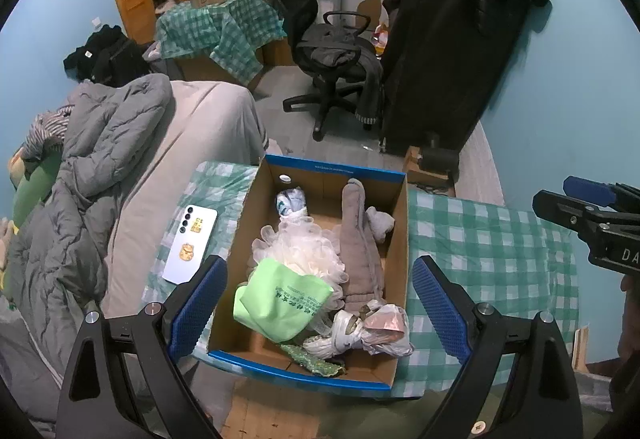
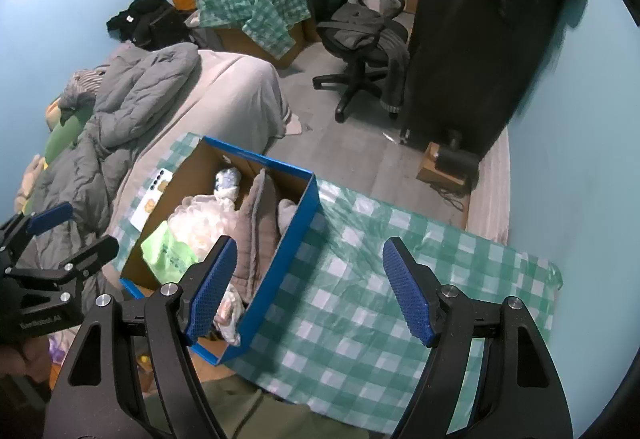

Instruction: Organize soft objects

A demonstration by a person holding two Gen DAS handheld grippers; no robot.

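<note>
A blue-rimmed cardboard box (image 1: 394, 223) stands on a green checked cloth (image 1: 480, 239). Inside lie a grey sock (image 1: 360, 247), a white mesh pouf (image 1: 304, 247), a green cloth (image 1: 280, 303), a knotted white bag (image 1: 292, 201) and crumpled plastic bags (image 1: 372, 331). My left gripper (image 1: 320, 303) is open and empty, above the box's near end. My right gripper (image 2: 308, 287) is open and empty, above the cloth and the box's right wall (image 2: 280, 259). The sock (image 2: 256, 231) and green cloth (image 2: 168, 251) also show in the right wrist view.
A white phone (image 1: 190, 245) lies on the cloth left of the box. A bed with a grey quilt (image 1: 92, 167) runs along the left. An office chair (image 1: 332, 55) and a black garment rack (image 1: 452, 51) stand beyond on the floor.
</note>
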